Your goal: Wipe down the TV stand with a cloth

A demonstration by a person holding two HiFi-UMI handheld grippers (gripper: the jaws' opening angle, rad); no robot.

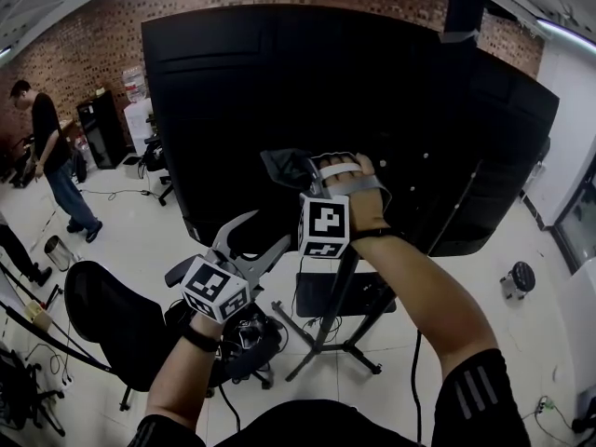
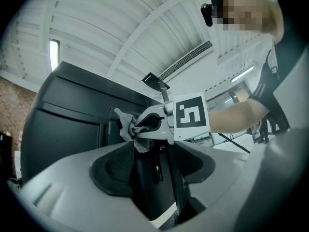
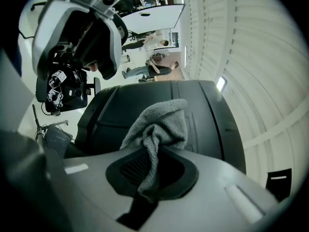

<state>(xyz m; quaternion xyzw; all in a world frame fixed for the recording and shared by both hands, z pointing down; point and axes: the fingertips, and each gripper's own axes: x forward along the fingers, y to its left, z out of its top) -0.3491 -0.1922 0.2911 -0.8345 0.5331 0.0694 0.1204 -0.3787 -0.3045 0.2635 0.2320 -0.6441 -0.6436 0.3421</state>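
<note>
A big black TV (image 1: 372,91) shows its back on a black TV stand (image 1: 328,343) with splayed legs. My right gripper (image 1: 296,173) is shut on a grey cloth (image 1: 282,164) and holds it at the TV's back, near the lower middle. In the right gripper view the cloth (image 3: 160,123) bunches out of the right gripper (image 3: 153,164) against the dark panel. The left gripper view shows the right gripper (image 2: 150,125) side-on with the cloth (image 2: 126,125). My left gripper (image 1: 256,233) is lower left, open, jaws pointing up at the stand; its own view of the left gripper (image 2: 154,170) shows the black column (image 2: 154,187) in the gap.
A black office chair (image 1: 112,326) stands close at lower left. Cables (image 1: 121,194) trail across the white floor. A person (image 1: 51,147) stands far left by a brick wall (image 1: 84,35). A small round black object (image 1: 520,276) sits on the floor at right.
</note>
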